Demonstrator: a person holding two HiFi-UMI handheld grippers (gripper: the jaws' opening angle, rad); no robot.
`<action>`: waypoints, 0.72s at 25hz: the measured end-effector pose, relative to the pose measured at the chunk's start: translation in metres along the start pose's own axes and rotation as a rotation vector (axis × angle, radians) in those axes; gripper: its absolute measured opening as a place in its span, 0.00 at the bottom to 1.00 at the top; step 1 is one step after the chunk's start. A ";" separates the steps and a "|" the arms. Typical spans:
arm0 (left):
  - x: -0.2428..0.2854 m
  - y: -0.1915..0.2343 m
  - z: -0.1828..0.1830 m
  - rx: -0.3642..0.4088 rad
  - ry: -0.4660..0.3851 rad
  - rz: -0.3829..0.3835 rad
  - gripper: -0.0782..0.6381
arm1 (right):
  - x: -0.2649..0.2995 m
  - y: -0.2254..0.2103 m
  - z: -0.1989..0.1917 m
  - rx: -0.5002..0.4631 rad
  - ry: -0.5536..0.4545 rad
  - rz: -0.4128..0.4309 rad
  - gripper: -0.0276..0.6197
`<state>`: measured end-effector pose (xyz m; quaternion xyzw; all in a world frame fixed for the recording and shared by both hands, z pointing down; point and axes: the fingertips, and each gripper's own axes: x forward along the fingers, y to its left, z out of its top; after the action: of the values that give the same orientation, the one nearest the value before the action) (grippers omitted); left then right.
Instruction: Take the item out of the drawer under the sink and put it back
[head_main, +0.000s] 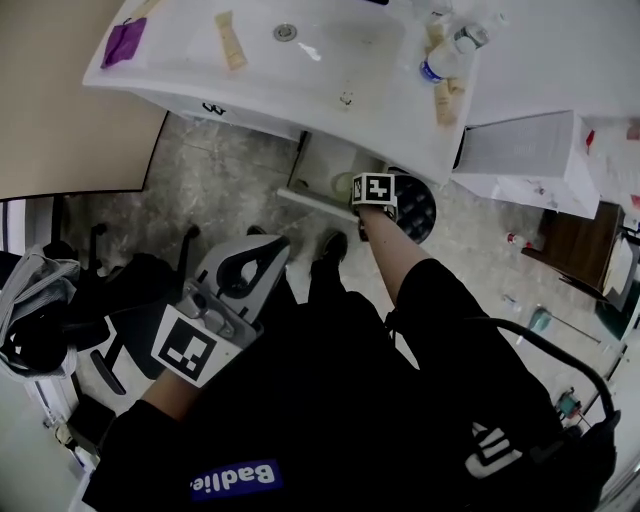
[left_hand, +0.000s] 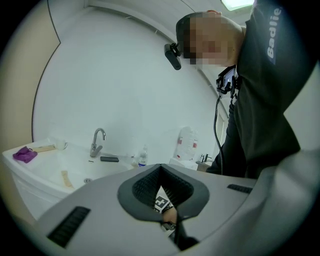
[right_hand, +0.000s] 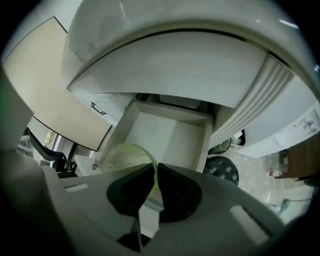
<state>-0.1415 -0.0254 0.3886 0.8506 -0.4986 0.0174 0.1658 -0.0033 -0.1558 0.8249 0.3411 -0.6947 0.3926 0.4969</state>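
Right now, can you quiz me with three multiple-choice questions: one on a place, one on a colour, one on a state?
1. Where does the purple cloth lie? A on the sink's edge; B on the floor; C on a chair.
2. What colour is the perforated bowl in the right gripper? A red; B pale green; C black.
3. The drawer under the sink is: A shut; B open; C missing.
Answers: A, it rests at the sink's corner; B, its green rim shows between the jaws; B, its inside shows.
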 end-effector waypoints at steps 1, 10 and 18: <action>-0.002 0.002 -0.002 -0.006 0.003 0.010 0.10 | 0.005 0.000 0.000 0.000 0.006 -0.005 0.08; -0.006 0.014 -0.010 -0.017 0.015 0.039 0.11 | 0.035 -0.006 -0.004 0.019 0.047 -0.040 0.08; -0.002 0.011 -0.008 -0.010 0.022 0.025 0.10 | 0.043 -0.005 -0.004 0.044 0.040 -0.015 0.09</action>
<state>-0.1506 -0.0261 0.3982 0.8431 -0.5076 0.0264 0.1755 -0.0095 -0.1585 0.8681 0.3490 -0.6734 0.4108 0.5060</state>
